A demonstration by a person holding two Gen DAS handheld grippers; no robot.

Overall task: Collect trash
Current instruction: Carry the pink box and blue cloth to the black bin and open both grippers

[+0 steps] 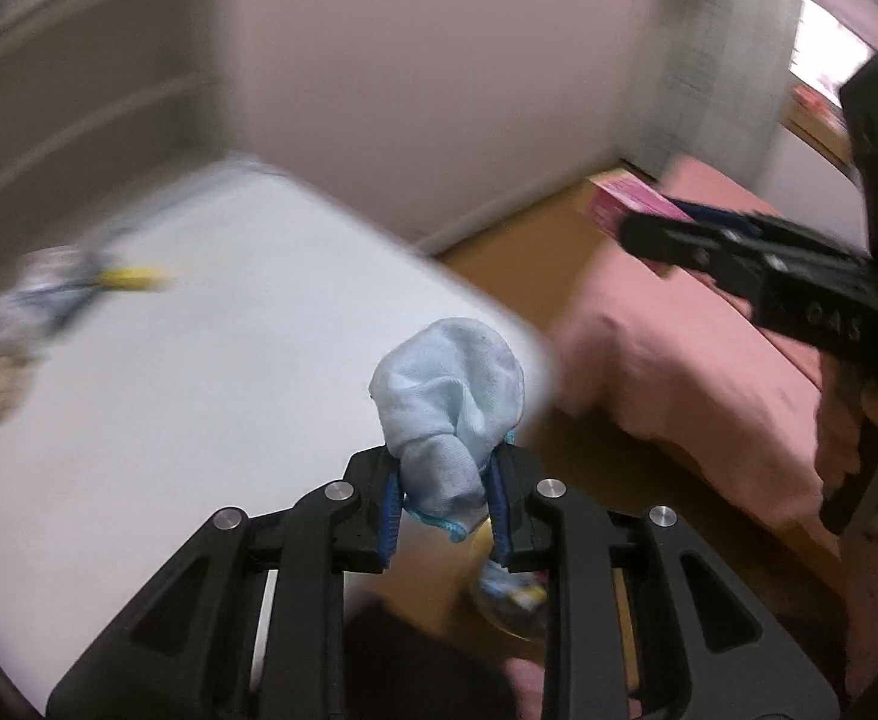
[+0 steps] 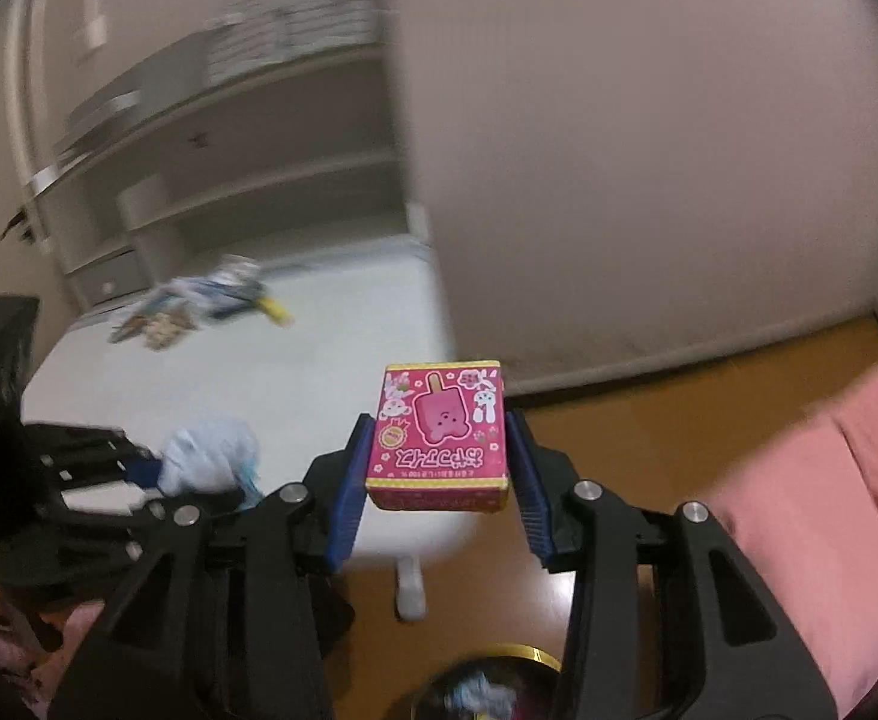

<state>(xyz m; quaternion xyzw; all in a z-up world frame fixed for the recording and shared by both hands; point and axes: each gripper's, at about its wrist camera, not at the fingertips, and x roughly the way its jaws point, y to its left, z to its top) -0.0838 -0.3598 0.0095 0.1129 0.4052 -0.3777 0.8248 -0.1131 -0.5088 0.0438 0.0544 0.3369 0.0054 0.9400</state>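
Clearly both hands are loaded. The left tongs (image 1: 445,495) are clamped on a crumpled pale-blue sock (image 1: 448,402), which bulges above the blue pads, with a loose cuff edge hanging out underneath. The right tongs (image 2: 439,468) grip a pink ice-pop box (image 2: 439,435) by its two side faces, above the near end of the white worktop (image 2: 246,384).

The sock is the weaker hold, I judge: it is soft and bunched, so a quick swing could let it slide through the pads, and the dangling cuff could snag on something. The box is light card; squeezing harder would crush it, while a loose hold lets it pivot between the pads. The two tools sit near each other, so they could knock together over a narrow opening.

Below the tongs on the wooden floor (image 2: 709,426) stands a round bin with a gold rim (image 2: 535,654). It already holds some wrappers, blurred blue, white and yellow. More litter (image 2: 198,306) lies at the far end of the worktop, uncollected.
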